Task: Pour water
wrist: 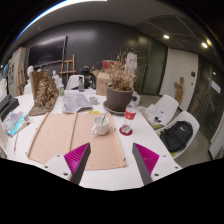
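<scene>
My gripper (112, 165) is open, its two fingers with magenta pads (77, 158) spread wide above the white table (115, 172), and nothing lies between them. Well ahead of the fingers a white cup (101, 126) with something standing in it sits on a tan placemat (78, 137). Just right of it stands a small glass with a red band (129, 114), with a red disc (126, 130) on the table in front of it. I cannot tell whether either vessel holds water.
A dark pot with dried plants (119, 97) stands behind the cup. Papers and a dried bouquet (46, 92) lie to the left, books (14, 124) at the far left edge. White chairs, one with a black bag (179, 137), stand at the right.
</scene>
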The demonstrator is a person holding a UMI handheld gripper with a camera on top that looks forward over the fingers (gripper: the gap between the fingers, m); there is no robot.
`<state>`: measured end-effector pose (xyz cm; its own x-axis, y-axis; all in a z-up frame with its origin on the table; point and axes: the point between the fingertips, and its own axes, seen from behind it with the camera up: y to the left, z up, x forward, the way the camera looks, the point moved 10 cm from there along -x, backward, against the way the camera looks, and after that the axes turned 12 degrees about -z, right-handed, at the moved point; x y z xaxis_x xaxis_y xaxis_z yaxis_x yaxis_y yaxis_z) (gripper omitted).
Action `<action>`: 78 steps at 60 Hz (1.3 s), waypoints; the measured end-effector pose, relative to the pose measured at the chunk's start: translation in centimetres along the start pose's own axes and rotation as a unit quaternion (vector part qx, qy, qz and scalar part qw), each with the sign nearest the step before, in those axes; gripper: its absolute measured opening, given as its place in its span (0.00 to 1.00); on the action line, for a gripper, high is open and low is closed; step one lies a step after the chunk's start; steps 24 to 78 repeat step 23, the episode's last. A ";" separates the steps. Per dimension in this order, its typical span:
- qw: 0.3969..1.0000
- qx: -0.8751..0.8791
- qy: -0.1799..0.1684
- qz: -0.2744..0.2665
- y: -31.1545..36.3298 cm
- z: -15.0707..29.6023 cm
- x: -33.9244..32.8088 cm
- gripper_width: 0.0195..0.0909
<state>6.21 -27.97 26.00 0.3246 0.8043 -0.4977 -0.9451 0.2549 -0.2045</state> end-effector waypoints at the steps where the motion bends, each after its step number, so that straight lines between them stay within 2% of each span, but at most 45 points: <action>1: 1.000 0.000 0.001 -0.003 0.0 -0.1 -0.4 0.93; 18: 0.999 -0.018 0.005 -0.027 -0.3 -0.9 -3.0 0.92; 23: 1.000 -0.014 0.015 -0.022 -0.4 -1.2 -2.8 0.93; 78: 1.000 -0.014 0.015 -0.022 -0.4 -1.2 -2.8 0.93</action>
